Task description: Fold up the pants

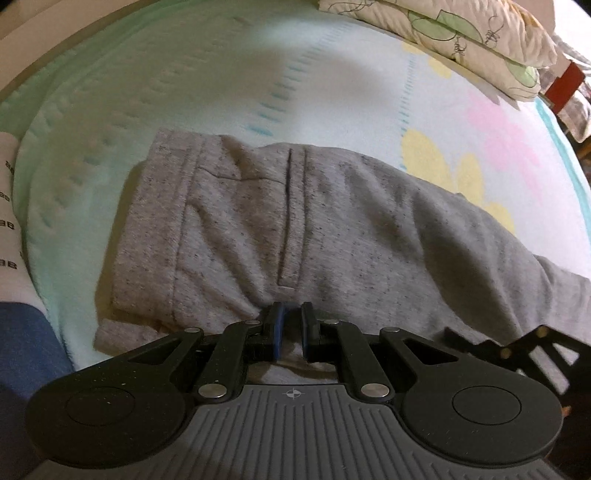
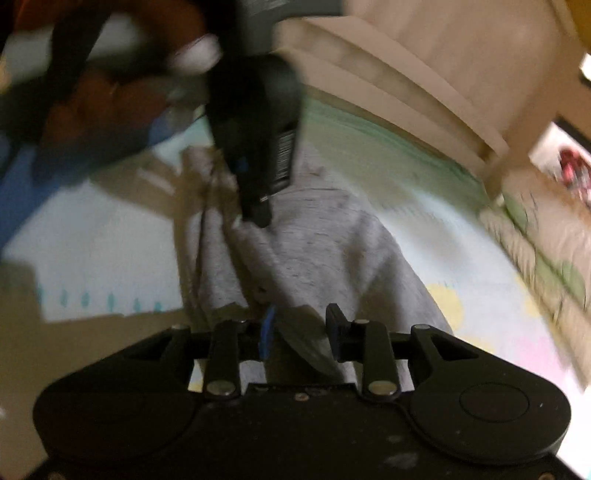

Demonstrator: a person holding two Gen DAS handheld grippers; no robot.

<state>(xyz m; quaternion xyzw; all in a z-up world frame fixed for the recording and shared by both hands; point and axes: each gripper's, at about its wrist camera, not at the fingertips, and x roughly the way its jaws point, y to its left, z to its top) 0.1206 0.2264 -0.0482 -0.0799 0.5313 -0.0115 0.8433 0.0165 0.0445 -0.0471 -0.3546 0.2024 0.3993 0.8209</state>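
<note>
Grey speckled sweatpants (image 1: 295, 206) lie folded lengthwise on a pastel blanket (image 1: 184, 74), waistband (image 1: 155, 206) to the left and a pocket slit (image 1: 288, 221) facing up. My left gripper (image 1: 291, 328) is at the near edge, its jaws almost together with grey cloth pinched between them. In the blurred right wrist view the pants (image 2: 314, 251) run away from me, and the left gripper (image 2: 258, 214) points down onto them at the far end. My right gripper (image 2: 300, 332) stands open, with a loose fold of the pants lying between its fingers.
Floral pillows (image 1: 461, 33) are stacked at the far right of the bed. A beige bed frame (image 2: 406, 74) borders the blanket. A blue sleeve (image 1: 26, 343) and a white printed band (image 1: 9, 221) are at the left. Black linkage (image 1: 524, 347) of the other gripper shows at the right.
</note>
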